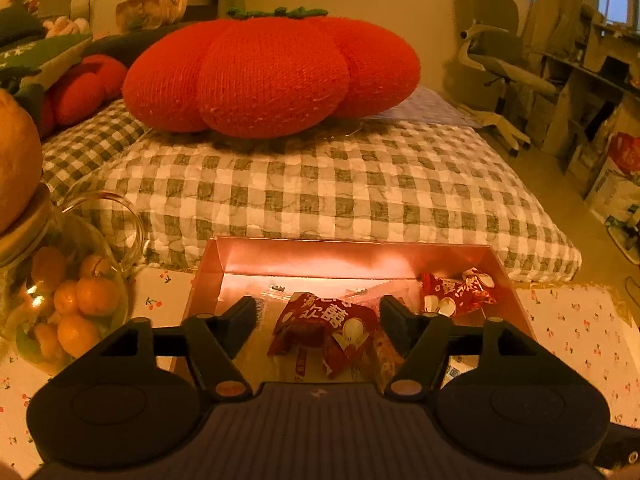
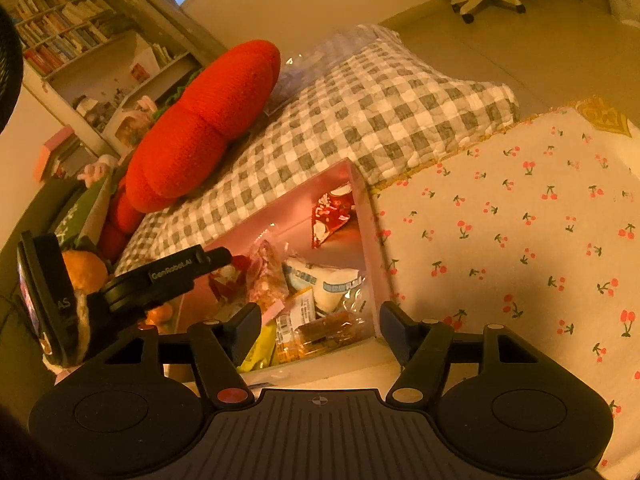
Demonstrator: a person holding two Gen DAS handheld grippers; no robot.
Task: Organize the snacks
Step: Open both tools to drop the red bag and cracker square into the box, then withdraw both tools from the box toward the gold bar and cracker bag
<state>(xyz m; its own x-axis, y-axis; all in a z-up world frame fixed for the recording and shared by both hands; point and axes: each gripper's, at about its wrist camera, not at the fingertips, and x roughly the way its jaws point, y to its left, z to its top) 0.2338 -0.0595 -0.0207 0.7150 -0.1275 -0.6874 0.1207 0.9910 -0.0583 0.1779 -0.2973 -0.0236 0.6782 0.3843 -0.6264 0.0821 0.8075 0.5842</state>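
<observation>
Checked quilt (image 1: 320, 184): grey-and-white, padded, lying beyond the box and filling the middle of both views.
Tomato cushion (image 1: 272, 76): big red knitted cushion with a green top, resting on the far part of the quilt.
Cherry cloth (image 2: 520, 240): white cloth printed with small cherries; the box sits on it, with its far end just beside the quilt.
Pink box (image 1: 352, 252): open-topped, rectangular; in the left wrist view its long axis runs away from the camera toward the quilt.
Box contents: a jumble of wrapped snacks. A red packet (image 1: 324, 328) with white characters lies crumpled in the near middle, a second red packet (image 1: 460, 288) sits in the far right corner, a white-and-blue packet (image 2: 332, 280) lies near the right wall, clear-wrapped brown bars (image 2: 324, 336) lie at the near end, and a yellow-green packet (image 2: 260, 348) lies at the near left.
Glass jar (image 1: 60, 288): handled, holding small oranges, standing left of the box on the cloth; a wooden lid carries a larger orange fruit (image 1: 16, 160).
Left gripper (image 1: 318, 312): jaws spread wide, holding nothing, hovering over the near end of the box with the crumpled red packet showing between the fingers.
Right gripper (image 2: 320, 324): jaws spread apart, holding nothing, above the near right corner of the box, over the brown bars.
In the way: from the right wrist view the left gripper's black finger reaches over the box's left wall.
Background: an office chair (image 1: 492, 56) and bookshelves (image 2: 60, 40).
</observation>
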